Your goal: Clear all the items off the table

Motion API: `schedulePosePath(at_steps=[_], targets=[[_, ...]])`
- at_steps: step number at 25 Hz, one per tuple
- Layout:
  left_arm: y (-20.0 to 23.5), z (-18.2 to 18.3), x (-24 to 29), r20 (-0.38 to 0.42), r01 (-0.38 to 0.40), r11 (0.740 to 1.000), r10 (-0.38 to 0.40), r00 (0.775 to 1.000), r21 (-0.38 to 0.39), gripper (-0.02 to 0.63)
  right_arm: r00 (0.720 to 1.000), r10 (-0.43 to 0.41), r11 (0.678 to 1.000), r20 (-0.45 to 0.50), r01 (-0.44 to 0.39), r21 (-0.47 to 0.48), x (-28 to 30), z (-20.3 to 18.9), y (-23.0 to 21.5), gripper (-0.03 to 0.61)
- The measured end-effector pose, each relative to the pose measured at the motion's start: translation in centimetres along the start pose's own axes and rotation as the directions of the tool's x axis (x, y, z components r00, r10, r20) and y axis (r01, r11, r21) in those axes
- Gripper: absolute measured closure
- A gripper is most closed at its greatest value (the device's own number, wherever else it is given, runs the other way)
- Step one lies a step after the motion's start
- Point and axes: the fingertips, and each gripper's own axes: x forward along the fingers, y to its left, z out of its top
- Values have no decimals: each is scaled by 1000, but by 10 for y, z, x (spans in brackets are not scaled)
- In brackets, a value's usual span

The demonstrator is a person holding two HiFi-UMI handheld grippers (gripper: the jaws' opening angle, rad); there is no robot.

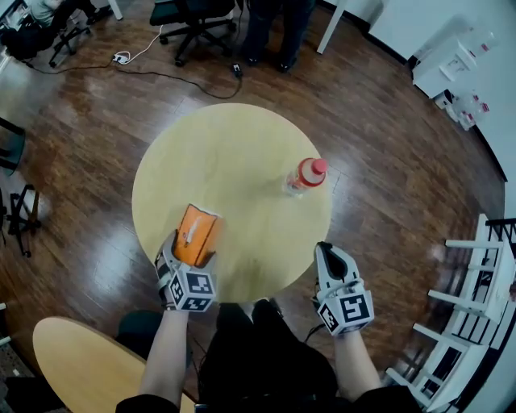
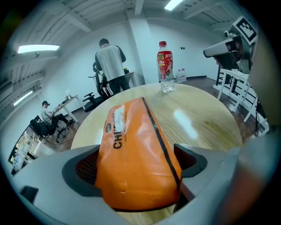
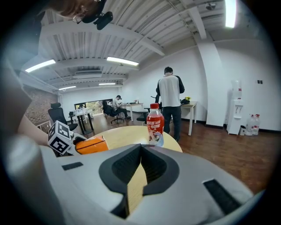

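Farther back, bottle (image 1: 305, 176) stands apart from orange packet (image 1: 196, 235)

1 person (image 3: 170, 96) is standing on the wood floor (image 1: 81, 121) beside a black office chair (image 1: 193, 20), a black cable (image 1: 173, 78) is trailing nearby, and a white rack (image 1: 476, 306) is standing apart.

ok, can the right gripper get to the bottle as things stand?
Probably yes, once its shut jaws open. The bottle stands upright ahead of the right gripper, only bare table between them; the orange packet is off to the side, between the jaws of the left gripper.
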Motion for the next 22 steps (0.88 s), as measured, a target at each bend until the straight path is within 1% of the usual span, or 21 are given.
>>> schedulePosePath(at_steps=[2, 5, 9, 11, 12, 13, 14, 15, 17, 18, 19, 20, 22], targets=[[-3, 5, -2, 11, 16, 1000, -16, 1000, -22, 107, 1000, 11, 1000, 3, -11, -7, -1, 2, 0, 574], [2, 17, -11, 50, 31, 996, -27, 998, -81, 97, 999, 41, 999, 15, -40, -19, 2, 9, 5, 574], [18, 36, -38, 125, 8, 993, 7, 992, -120, 98, 994, 91, 994, 56, -88, -59, 5, 30, 18, 574], [26, 49, -55, 164, 5, 987, 22, 986, -163, 100, 990, 110, 991, 89, -103, -81, 0, 45, 21, 574], [31, 58, -66, 193, 5, 983, 32, 981, -185, 116, 987, 121, 990, 108, -112, -89, -3, 54, 22, 574], [39, 68, -80, 230, -1, 980, 48, 972, -201, 150, 983, 133, 988, 127, -121, -96, -5, 64, 25, 574], [48, 79, -95, 273, -17, 979, 74, 959, -205, 210, 978, 146, 986, 147, -132, -103, -8, 75, 27, 574], [58, 90, -110, 312, -46, 979, 107, 944, -197, 281, 973, 158, 984, 168, -141, -111, -11, 86, 30, 574], [75, 105, -140, 367, -127, 979, 179, 913, -162, 389, 961, 174, 980, 213, -149, -130, -18, 108, 36, 574], [82, 109, -153, 388, -162, 975, 209, 898, -150, 425, 955, 177, 980, 237, -148, -136, -21, 118, 38, 574], [87, 112, -164, 411, -191, 971, 234, 881, -145, 443, 948, 176, 981, 265, -145, -133, -25, 126, 39, 574], [94, 117, -174, 437, -215, 965, 259, 861, -149, 466, 940, 170, 983, 295, -139, -123, -28, 135, 37, 574], [105, 130, -191, 494, -248, 952, 305, 814, -178, 550, 922, 151, 987, 357, -122, -102, -35, 152, 33, 574]])
